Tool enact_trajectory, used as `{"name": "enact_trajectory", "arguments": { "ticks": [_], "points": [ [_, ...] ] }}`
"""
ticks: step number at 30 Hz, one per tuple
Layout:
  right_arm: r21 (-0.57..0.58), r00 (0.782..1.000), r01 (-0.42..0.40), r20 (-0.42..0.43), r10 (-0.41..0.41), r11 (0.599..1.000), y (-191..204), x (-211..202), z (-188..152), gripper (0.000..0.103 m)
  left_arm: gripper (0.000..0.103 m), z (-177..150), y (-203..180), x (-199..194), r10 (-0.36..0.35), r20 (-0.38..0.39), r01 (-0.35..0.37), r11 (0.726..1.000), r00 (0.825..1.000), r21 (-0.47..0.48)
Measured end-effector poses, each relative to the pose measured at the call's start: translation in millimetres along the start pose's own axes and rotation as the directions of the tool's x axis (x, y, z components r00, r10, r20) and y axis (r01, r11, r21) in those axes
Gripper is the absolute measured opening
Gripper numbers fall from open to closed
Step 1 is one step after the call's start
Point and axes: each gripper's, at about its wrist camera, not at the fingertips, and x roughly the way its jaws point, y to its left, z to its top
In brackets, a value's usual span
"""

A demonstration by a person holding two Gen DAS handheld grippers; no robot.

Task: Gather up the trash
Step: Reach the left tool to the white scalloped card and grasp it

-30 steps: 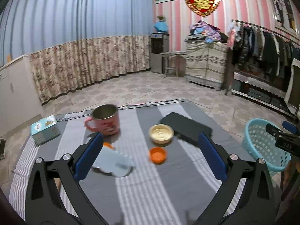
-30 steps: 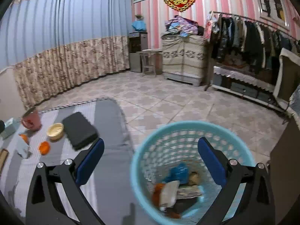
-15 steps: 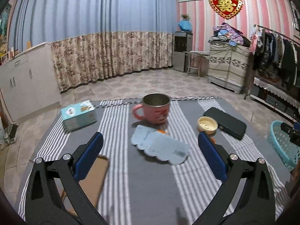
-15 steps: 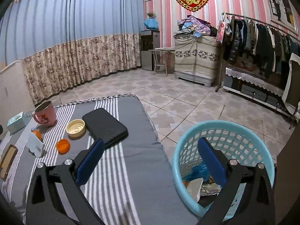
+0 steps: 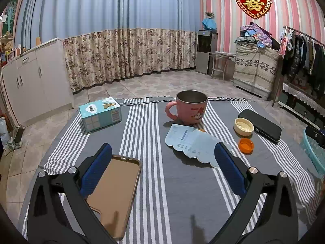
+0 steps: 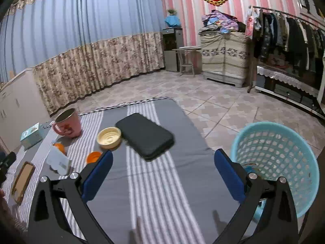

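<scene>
Table (image 5: 182,193) under a grey cloth with white stripes, seen from both wrist views. Left view, left to right: brown phone case (image 5: 113,191) lying flat at the near left, partly under the left finger of the left hand-held gripper (image 5: 162,170); teal box (image 5: 100,113) further back; pink mug (image 5: 190,107) upright near the middle; pale blue scalloped paper packet (image 5: 191,142), the trash in reach, lying just in front of the mug, its right end hidden behind the gripper's right finger; small orange piece (image 5: 201,130) peeking out behind the packet; cream round lid (image 5: 243,126) and orange cap (image 5: 246,146) to the right, close but apart; black case (image 5: 261,125) beyond the cream lid; edge of the light blue basket (image 5: 314,152) at far right. Left hand-held gripper spread wide, nothing between its blue pads. Right view, left to right: phone case (image 6: 22,180), packet (image 6: 59,160), mug (image 6: 68,125), cream lid (image 6: 109,137), black case (image 6: 145,136), then the basket (image 6: 278,158) off the table's right side on the tiled floor, some scraps visible low inside it. Right hand-held gripper (image 6: 162,169) likewise spread wide and empty, hovering over bare cloth between black case and basket.
</scene>
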Motion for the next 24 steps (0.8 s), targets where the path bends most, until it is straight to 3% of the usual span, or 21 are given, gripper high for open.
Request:
{"name": "enact_trajectory", "arguments": {
  "ticks": [12, 17, 24],
  "points": [
    [-0.084, 0.999, -0.035, -0.025, 0.033, 0.996, 24, 8, -7, 0.098, 0.098, -4, 2, 6, -0.004, -0.012, 0.004, 1.000, 1.000, -0.008],
    [-0.188, 0.999, -0.045, -0.025, 0.041, 0.981, 40, 7, -10, 0.098, 0.098, -4, 0, 6, -0.008, -0.022, 0.008, 1.000, 1.000, -0.004],
    [-0.279, 0.988, -0.132, -0.119, 0.102, 0.951, 78, 22, -21, 0.098, 0.098, -5, 8, 4, -0.004, -0.023, 0.004, 1.000, 1.000, 0.004]
  ]
}}
